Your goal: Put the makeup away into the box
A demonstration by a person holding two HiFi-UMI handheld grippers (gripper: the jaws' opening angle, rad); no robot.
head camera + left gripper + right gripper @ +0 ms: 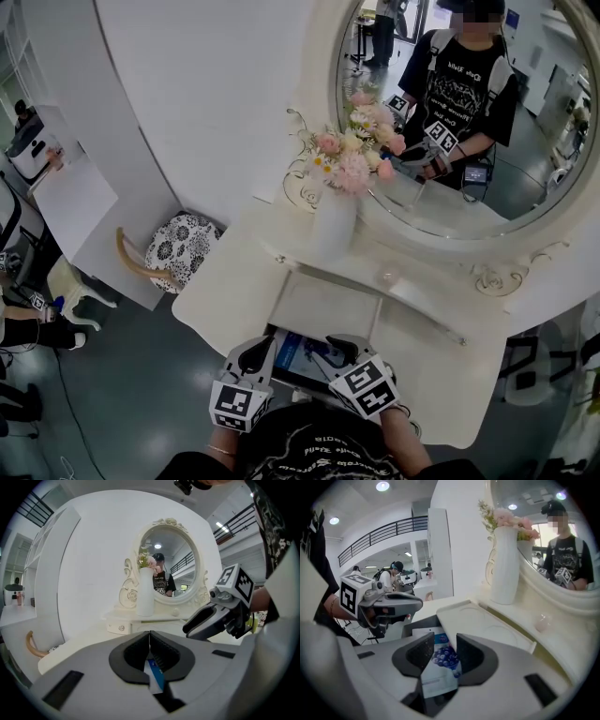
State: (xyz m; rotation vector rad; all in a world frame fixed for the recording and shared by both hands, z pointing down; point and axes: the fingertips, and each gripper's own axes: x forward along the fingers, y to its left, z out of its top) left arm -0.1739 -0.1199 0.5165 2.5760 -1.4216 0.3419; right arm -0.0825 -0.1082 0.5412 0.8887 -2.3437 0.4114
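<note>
**Right gripper [445,644] hangs open-jawed over a blue-and-white blueberry-print sachet [439,667].**
The flat sachet lies below and between the parted jaws, clear of both, inside the dark open box [412,626] at the front of the white dressing table [225,281]. The left gripper [149,635], jaws together on nothing, hovers just beside.

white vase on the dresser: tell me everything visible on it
The vase is tall, plain white, roughly cylindrical and smooth, and looks like matt ceramic. It stands upright at the back of the white dressing table, just in front of the left edge of the oval mirror. It holds a bouquet of pink, cream and white flowers. Nothing else touches it.
</note>
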